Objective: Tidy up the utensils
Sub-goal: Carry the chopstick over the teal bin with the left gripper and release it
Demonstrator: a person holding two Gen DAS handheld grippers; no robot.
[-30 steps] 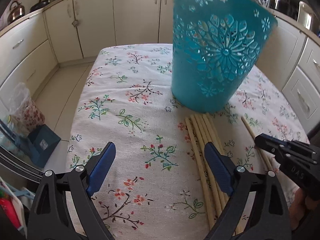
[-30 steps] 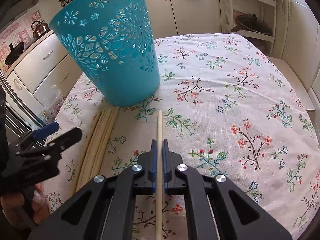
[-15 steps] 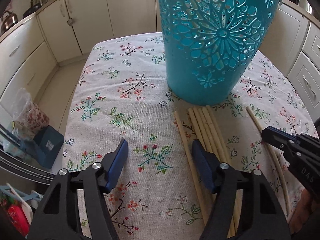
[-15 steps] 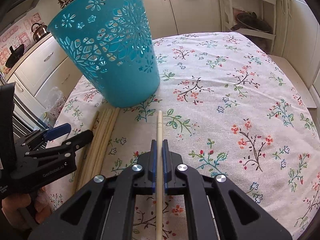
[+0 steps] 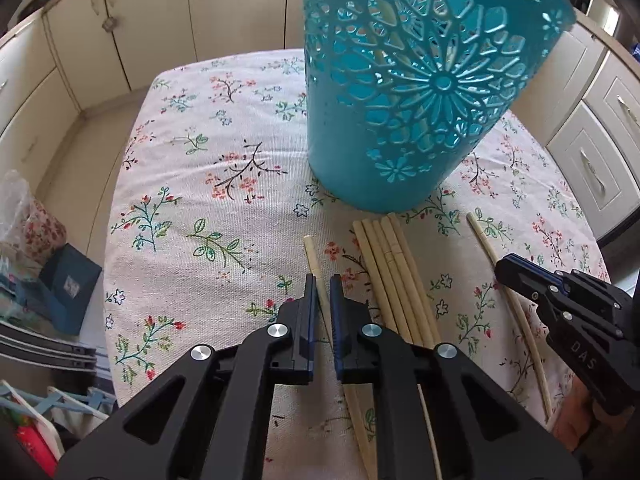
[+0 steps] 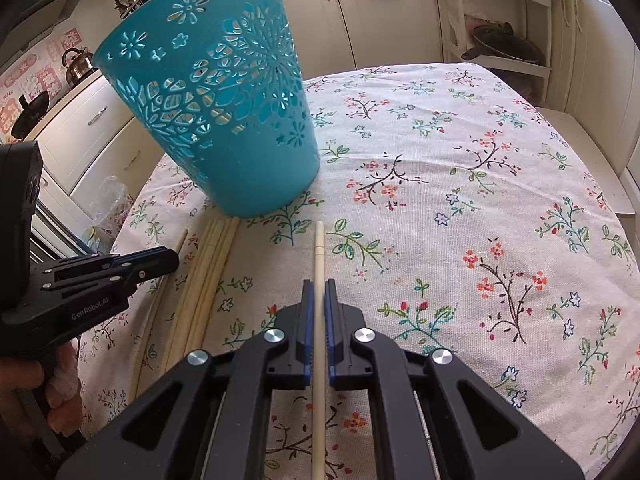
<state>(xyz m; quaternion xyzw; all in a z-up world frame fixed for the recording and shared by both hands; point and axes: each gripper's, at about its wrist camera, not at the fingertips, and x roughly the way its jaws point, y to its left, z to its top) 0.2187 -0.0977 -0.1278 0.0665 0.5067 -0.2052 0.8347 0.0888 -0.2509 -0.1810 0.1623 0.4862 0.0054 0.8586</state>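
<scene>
A teal cut-out basket (image 5: 420,100) (image 6: 224,120) stands on the floral tablecloth (image 5: 180,200). Just in front of it lies a bundle of several pale chopsticks (image 5: 388,264) (image 6: 212,264). My left gripper (image 5: 323,280) is closing its jaws on a single chopstick (image 5: 311,252) left of the bundle; the blue pads press on it. My right gripper (image 6: 319,284) is shut on another chopstick (image 6: 318,248) right of the bundle, its tip pointing at the basket. Each gripper also shows at the edge of the other's view: right gripper (image 5: 504,268), left gripper (image 6: 172,258).
Cream kitchen cabinets (image 5: 140,20) ring the table. A plastic bag (image 5: 24,220) and a blue box (image 5: 68,284) sit on the floor past the table's left edge. A shelf with pans (image 6: 500,48) stands at the back right. The cloth right of the basket (image 6: 460,160) is bare.
My left gripper's jaws went from wide open to shut around one chopstick, which now lies apart from the bundle. The left view tipped down and nearer the basket. The right gripper kept still.
</scene>
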